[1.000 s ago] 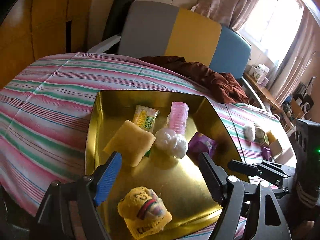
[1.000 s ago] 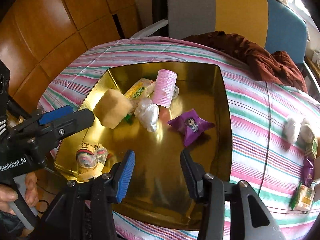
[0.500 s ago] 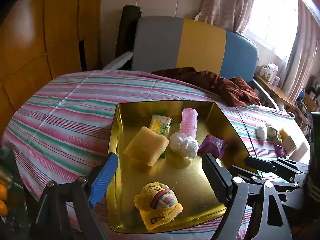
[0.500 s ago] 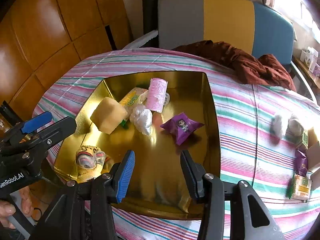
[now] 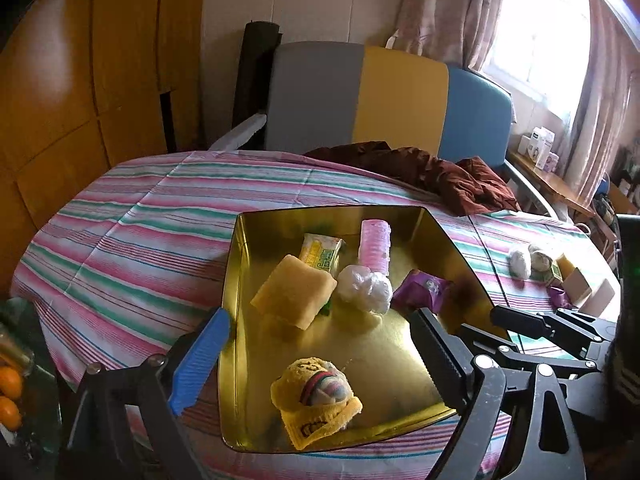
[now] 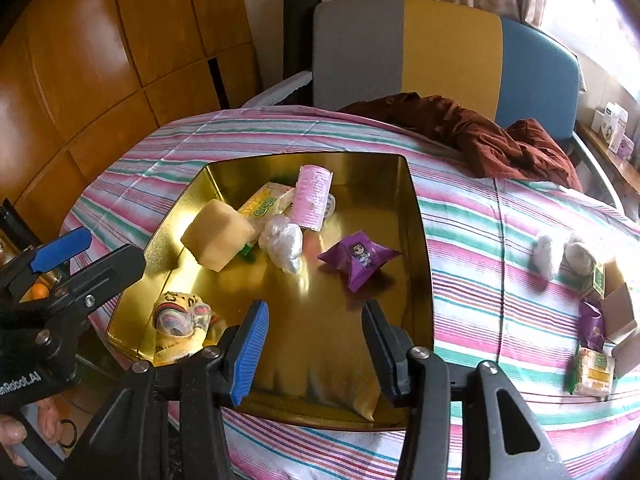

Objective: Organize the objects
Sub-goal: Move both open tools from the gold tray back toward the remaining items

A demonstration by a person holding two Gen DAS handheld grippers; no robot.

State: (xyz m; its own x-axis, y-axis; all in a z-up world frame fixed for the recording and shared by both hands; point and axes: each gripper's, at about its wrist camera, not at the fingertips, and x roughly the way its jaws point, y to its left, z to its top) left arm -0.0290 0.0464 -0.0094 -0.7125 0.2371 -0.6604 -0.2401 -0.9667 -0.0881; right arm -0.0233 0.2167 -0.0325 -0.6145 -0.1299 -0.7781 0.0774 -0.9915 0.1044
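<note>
A gold tray [image 5: 240, 280] [image 6: 420, 248] lies on a striped tablecloth. In it are a yellow sponge [image 5: 294, 296] [image 6: 218, 240], a yellow-green packet [image 5: 322, 254], a pink roll [image 5: 375, 246] [image 6: 311, 196], a white plastic ball [image 5: 365, 289] [image 6: 282, 242], a purple packet [image 5: 420, 290] [image 6: 358, 258] and a yellow toy [image 5: 316, 394] [image 6: 180, 320]. My left gripper [image 5: 316, 354] is open and empty over the tray's near edge. My right gripper [image 6: 316, 344] is open and empty above the tray's front.
Several small items [image 6: 592, 308] lie on the cloth right of the tray, among them white balls [image 6: 542, 254], a purple packet and a cardboard box [image 6: 620, 316]. A brown cloth [image 6: 480, 132] lies at the back. A colour-block chair [image 5: 380, 96] stands behind the table.
Both grippers have pulled back and up from the tray, so more of the table shows. The objects in the tray have not moved.
</note>
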